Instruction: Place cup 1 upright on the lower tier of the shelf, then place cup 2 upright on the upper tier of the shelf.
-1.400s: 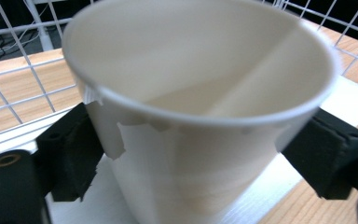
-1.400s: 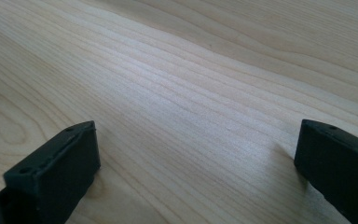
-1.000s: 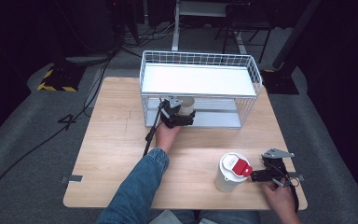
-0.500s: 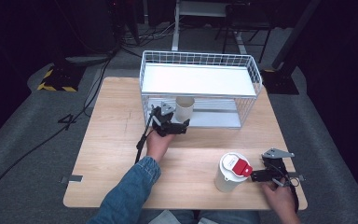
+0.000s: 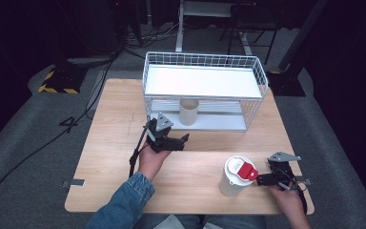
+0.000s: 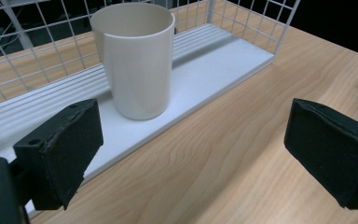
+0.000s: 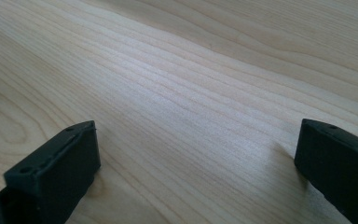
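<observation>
As it stands on the rack (image 5: 248,125), the cup (image 6: 135,60) looks light, rigid, smooth; grip mid-wall. Left tongs (image 6: 191,154), just narrowing, and right tongs (image 7: 196,172) gape empty.

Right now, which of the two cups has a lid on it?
The white cup at the table's near edge, by the right gripper: it carries a red-tabbed lid. The cup in the wire rack stands open-topped.

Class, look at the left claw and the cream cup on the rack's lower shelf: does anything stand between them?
Nothing visible does. The left claw is open over bare wooden table, and the plain cream cup stands upright at the white wire rack's open front.
</observation>
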Motion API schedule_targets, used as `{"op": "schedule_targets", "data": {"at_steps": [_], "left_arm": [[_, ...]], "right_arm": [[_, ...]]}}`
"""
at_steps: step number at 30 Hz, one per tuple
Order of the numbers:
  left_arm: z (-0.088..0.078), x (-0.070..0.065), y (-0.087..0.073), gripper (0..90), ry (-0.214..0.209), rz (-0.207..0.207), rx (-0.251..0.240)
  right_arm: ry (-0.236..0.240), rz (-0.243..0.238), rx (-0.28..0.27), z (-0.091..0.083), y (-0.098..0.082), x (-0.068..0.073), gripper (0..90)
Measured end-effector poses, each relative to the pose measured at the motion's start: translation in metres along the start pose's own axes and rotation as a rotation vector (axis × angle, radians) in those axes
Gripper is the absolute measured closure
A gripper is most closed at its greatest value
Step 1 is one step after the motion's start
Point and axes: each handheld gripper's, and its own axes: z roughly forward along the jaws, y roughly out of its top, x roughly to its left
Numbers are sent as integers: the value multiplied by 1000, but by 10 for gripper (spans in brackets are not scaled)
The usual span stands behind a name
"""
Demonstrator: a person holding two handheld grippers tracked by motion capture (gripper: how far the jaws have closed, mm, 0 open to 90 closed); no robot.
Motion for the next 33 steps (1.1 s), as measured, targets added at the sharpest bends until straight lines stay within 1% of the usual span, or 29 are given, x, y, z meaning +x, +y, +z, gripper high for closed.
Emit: {"op": "schedule_targets", "data": {"at_steps": [1,2,3,4,6,9,11,12,13,15,16,17,18,19,20,21,23,24,27,28,30,31,33], "left_arm": [[-5,0,-2,49,-4,7,-2],[-8,0,-3,49,-8,2,-2],[-8,0,-3,49,-8,2,-2],[-18,0,-8,48,-12,12,3],[-27,0,-14,49,-9,10,2],[-40,0,-24,49,-2,17,9],[-42,1,-27,48,1,22,12],[-49,1,-34,49,4,21,22],[-52,1,-38,48,5,19,21],[-54,1,-40,48,5,18,22],[-58,1,-45,48,4,19,49],[-61,1,-46,48,9,35,58],[-62,0,-47,48,15,43,61],[-65,0,-49,49,21,50,46],[-67,0,-50,51,16,49,43],[-68,1,-52,51,4,36,52],[-70,2,-56,51,6,28,58],[-71,2,-59,50,4,17,65],[-75,4,-67,51,21,32,90],[-76,5,-70,51,33,45,101],[-78,7,-77,51,52,46,123],[-78,10,-81,51,59,41,130],[-79,14,-87,51,61,18,140]], "right_arm": [[0,0,0,0,0,0,3],[0,0,0,0,0,0,4],[0,0,0,0,0,0,4],[0,0,0,0,0,0,3],[0,0,0,0,0,0,3],[0,2,-1,-1,-1,0,3],[2,-1,-1,-2,-2,0,3],[7,-5,0,-2,-2,-1,3],[11,-9,4,-3,-2,-1,3],[13,-11,6,-3,-2,-1,4],[21,-14,8,-3,-2,-1,15],[22,-16,7,-4,-2,-1,24],[27,-20,7,-4,-2,-2,33],[28,-19,5,-5,-2,-2,39],[30,-22,5,-5,-2,-2,48],[32,-24,5,-6,-2,-2,54],[45,-24,1,-7,-3,-2,59],[45,-27,0,-8,-3,-2,61],[61,-31,-13,-12,-2,-1,66],[64,-34,-17,-14,-2,0,66],[68,-37,-25,-18,-1,2,66],[68,-44,-28,-20,0,3,67],[72,-53,-31,-25,0,4,68]]}}
